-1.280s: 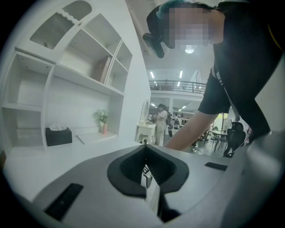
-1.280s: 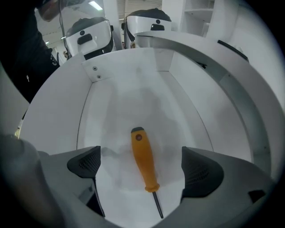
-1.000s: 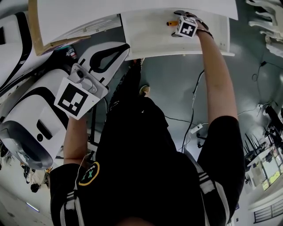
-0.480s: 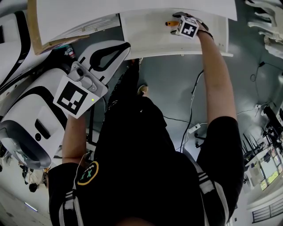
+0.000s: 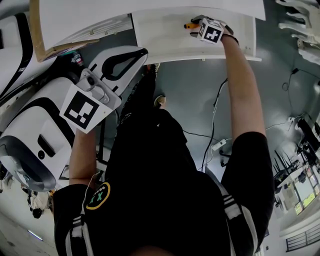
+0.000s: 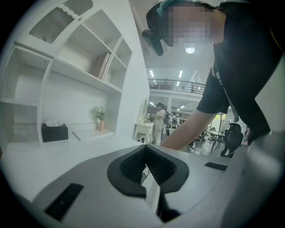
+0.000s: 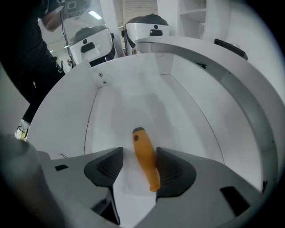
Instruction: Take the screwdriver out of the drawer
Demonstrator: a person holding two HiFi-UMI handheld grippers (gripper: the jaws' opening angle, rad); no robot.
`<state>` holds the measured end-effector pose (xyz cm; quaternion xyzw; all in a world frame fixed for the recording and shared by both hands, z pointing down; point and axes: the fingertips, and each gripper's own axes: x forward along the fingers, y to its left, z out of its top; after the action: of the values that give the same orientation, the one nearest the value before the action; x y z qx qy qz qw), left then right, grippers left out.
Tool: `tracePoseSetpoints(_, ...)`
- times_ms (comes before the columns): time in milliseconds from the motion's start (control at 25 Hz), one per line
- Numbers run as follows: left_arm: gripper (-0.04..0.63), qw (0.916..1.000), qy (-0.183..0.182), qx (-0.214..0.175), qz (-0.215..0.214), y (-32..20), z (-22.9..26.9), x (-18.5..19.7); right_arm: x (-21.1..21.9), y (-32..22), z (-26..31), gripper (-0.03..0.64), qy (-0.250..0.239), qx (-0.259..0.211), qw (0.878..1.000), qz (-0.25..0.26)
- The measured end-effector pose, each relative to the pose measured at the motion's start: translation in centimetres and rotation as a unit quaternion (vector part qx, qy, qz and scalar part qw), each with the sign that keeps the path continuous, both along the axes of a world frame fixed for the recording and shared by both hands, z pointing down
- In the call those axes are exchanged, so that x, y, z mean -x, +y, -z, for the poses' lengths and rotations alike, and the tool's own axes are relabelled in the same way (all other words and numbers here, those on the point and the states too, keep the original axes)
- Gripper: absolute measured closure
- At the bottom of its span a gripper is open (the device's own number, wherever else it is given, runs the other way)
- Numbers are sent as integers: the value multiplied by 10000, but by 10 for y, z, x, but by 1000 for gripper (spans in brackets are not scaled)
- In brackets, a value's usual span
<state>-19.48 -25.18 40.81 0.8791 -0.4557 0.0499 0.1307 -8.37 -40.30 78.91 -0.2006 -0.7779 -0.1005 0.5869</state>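
Note:
The orange-handled screwdriver (image 7: pixel 144 162) lies on the floor of the open white drawer (image 7: pixel 120 102). My right gripper (image 7: pixel 139 167) points steeply down over it, and its jaws have just been closing around the handle. The right pad touches the handle, while a gap remains at the left pad. In the head view the right gripper (image 5: pixel 196 27) reaches into the drawer (image 5: pixel 165 42), and the screwdriver (image 5: pixel 189 25) shows only as an orange end beside the marker cube. My left gripper (image 5: pixel 120 62) hangs at the left, away from the drawer. The left gripper (image 6: pixel 147 167) has its pads together and holds nothing.
The white desk top (image 5: pixel 150 7) overhangs the drawer. Cables (image 5: pixel 215 125) and a power strip (image 5: pixel 218 145) lie on the grey floor below. In the left gripper view, white shelves hold a black tissue box (image 6: pixel 54 132) and a small potted plant (image 6: pixel 100 116).
In the head view the right gripper and drawer sit slightly higher and further left than before. The left gripper has stayed put.

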Motion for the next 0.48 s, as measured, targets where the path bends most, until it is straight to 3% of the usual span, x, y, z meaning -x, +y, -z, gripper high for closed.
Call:
tracePoseSetpoints(120,578,10000,-14,-13,-7,0,2,-3,-4,4,1,434,14,19,10000,61)
tracePoseSetpoints(480,578,10000,-13,-30,-79,3,4,-13,-6,12,6,486,-114,-250,9996,113)
